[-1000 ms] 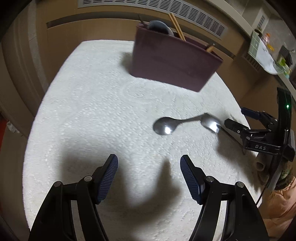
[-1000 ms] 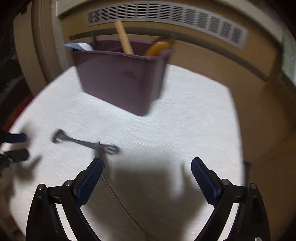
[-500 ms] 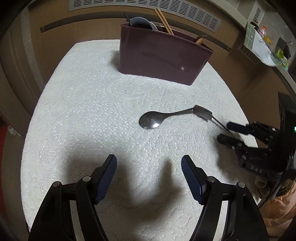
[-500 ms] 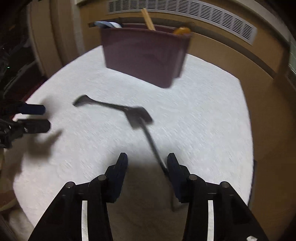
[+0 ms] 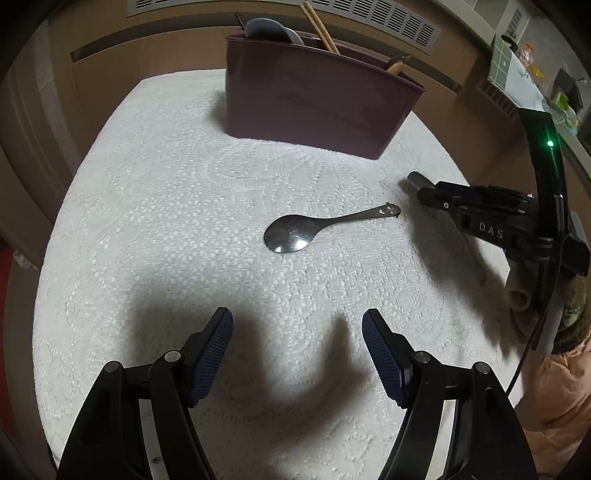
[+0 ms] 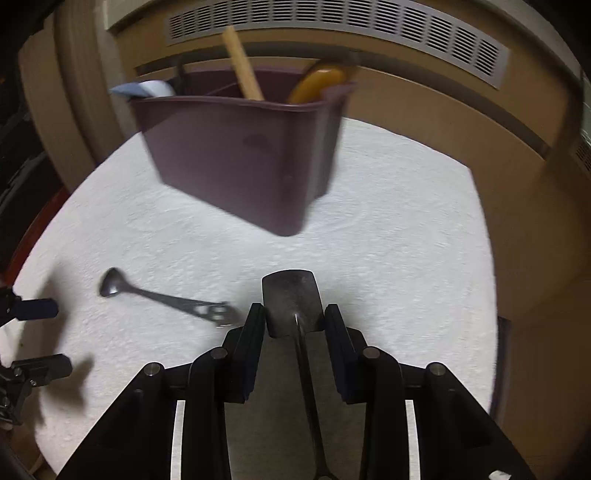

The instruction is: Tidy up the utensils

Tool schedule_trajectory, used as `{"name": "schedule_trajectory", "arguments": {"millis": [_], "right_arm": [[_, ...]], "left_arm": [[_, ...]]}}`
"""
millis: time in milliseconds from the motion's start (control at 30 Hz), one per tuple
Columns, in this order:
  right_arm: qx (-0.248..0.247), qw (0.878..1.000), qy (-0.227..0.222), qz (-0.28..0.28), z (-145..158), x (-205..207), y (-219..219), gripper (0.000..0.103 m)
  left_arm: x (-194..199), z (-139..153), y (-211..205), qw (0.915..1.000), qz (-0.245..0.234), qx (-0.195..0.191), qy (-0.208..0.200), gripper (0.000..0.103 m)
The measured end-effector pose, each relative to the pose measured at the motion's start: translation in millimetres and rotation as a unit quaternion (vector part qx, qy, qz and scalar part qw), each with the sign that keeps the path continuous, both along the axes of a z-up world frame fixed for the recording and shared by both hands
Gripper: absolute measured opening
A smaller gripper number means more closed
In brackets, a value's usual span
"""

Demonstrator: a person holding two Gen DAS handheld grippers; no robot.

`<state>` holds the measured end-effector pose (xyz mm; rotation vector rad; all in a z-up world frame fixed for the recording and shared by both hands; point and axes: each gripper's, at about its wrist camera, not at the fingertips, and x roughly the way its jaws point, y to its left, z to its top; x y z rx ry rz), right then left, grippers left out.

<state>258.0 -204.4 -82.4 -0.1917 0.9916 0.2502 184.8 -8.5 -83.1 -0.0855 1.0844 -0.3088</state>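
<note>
A steel spoon (image 5: 295,234) lies on the white tablecloth (image 5: 166,221), bowl toward me; it also shows in the right wrist view (image 6: 162,297). My left gripper (image 5: 297,354) is open and empty, below the spoon. My right gripper (image 6: 294,328) is shut on a flat-headed metal utensil (image 6: 290,299), its handle running back between the fingers; in the left wrist view the right gripper (image 5: 428,192) hovers just right of the spoon's handle end. A maroon utensil holder (image 5: 314,103) stands at the back; it also shows in the right wrist view (image 6: 240,158), with chopsticks (image 6: 243,70) and other utensils in it.
The round table's edge (image 5: 48,258) curves on all sides. A beige wall with a vent grille (image 6: 332,26) is behind the holder. A counter with small items (image 5: 524,70) is at far right.
My right gripper has closed on the flat-headed utensil and lifted it off the cloth toward the holder. The spoon stays on the table. My left gripper stays open.
</note>
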Motion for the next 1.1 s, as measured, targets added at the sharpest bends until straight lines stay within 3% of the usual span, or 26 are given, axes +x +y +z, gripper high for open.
{"name": "schedule_trajectory", "arguments": {"millis": [133, 200, 300, 533, 733, 933, 1100], "right_arm": [[0.003, 1.000, 0.015, 0.006, -7.6, 6.7, -5.6, 0.035], [-0.003, 1.000, 0.001, 0.010, -6.9, 8.6, 2.1, 0.052], [-0.015, 0.999, -0.029, 0.022, -0.4, 14.7, 12.9, 0.064], [-0.078, 0.994, -0.051, 0.059, -6.8, 16.3, 40.0, 0.067], [-0.047, 0.996, -0.027, 0.066, -4.3, -35.0, 30.8, 0.067], [0.015, 0.993, 0.016, 0.114, -4.5, -92.1, 42.2, 0.068], [0.021, 0.993, 0.001, 0.112, 2.4, -116.9, 38.3, 0.069]], "left_arm": [[2.8, -0.8, -7.0, 0.9999, -0.008, 0.008, 0.000, 0.073], [5.0, -2.1, -7.0, 0.9999, -0.008, 0.011, 0.003, 0.073], [7.0, -3.6, -3.7, 0.9999, -0.004, 0.012, 0.004, 0.073], [7.6, -4.7, 11.0, 0.9999, 0.011, 0.007, 0.007, 0.073], [10.1, -4.9, 23.1, 0.9995, 0.029, -0.010, 0.013, 0.073], [12.9, -5.3, 21.6, 0.9982, 0.033, -0.039, 0.029, 0.073], [30.2, -5.2, 13.2, 0.9969, 0.042, -0.048, 0.046, 0.075]]}}
